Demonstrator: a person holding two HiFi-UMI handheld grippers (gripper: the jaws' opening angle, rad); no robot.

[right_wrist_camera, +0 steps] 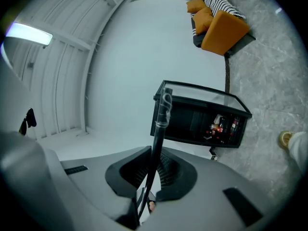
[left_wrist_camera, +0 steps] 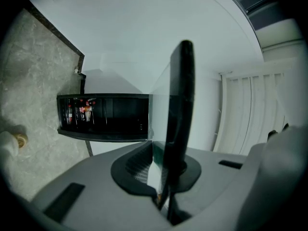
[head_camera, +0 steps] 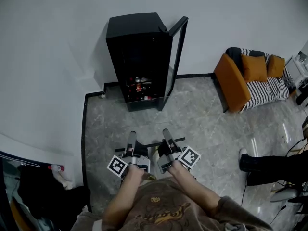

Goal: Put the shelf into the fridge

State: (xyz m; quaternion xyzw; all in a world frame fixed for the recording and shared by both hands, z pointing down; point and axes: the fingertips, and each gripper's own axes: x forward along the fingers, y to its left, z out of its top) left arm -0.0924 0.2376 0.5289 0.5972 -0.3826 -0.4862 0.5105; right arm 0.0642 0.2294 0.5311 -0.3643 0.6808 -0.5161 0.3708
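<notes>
A black fridge (head_camera: 139, 57) stands against the white wall with its glass door (head_camera: 177, 57) swung open to the right; bottles and cans (head_camera: 139, 88) fill its lower part. It also shows ahead in the left gripper view (left_wrist_camera: 103, 117) and the right gripper view (right_wrist_camera: 202, 119). I hold a glass shelf with a black edge (head_camera: 150, 145) level in front of me, well short of the fridge. My left gripper (head_camera: 131, 137) is shut on its left part (left_wrist_camera: 180, 105), my right gripper (head_camera: 167, 133) on its right part (right_wrist_camera: 159, 134).
An orange sofa (head_camera: 245, 76) with striped cushions sits at the right wall. Someone's dark-clad legs (head_camera: 269, 167) stretch in from the right. A small bottle (head_camera: 55, 168) lies at the left beside dark clutter. Grey marble floor (head_camera: 202, 124) runs up to the fridge.
</notes>
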